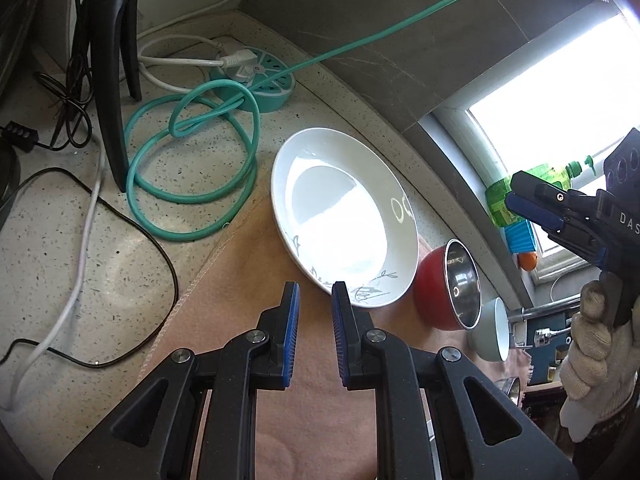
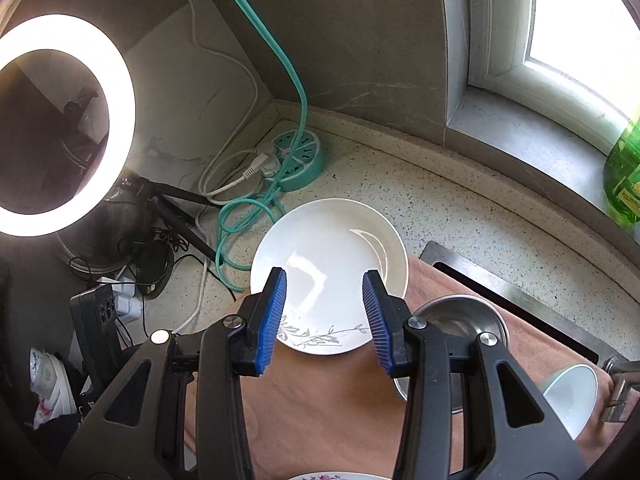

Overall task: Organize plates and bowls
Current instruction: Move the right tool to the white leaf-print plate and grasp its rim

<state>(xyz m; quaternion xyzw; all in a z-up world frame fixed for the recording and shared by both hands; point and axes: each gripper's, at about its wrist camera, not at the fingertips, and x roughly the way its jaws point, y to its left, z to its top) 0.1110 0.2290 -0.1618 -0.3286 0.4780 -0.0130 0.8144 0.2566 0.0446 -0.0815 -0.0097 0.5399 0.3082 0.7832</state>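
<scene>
Plate (image 2: 328, 264), white, lies on a pink cloth (image 2: 320, 408) on the counter (image 2: 420, 208). Nearest, the left gripper (image 1: 316, 308) hovers over the cloth, jaws nearly closed, empty. The right gripper (image 2: 325, 312) hangs above the plate, jaws partly open, empty. Beside the plate sit a red bowl (image 1: 440, 284) and a grey bowl (image 1: 494, 334). Farther back lies a teal cable (image 1: 192, 168).

Blown-out window (image 1: 560, 92) daylight, glaring ring light (image 2: 60, 124), fisheye-warped edges.
</scene>
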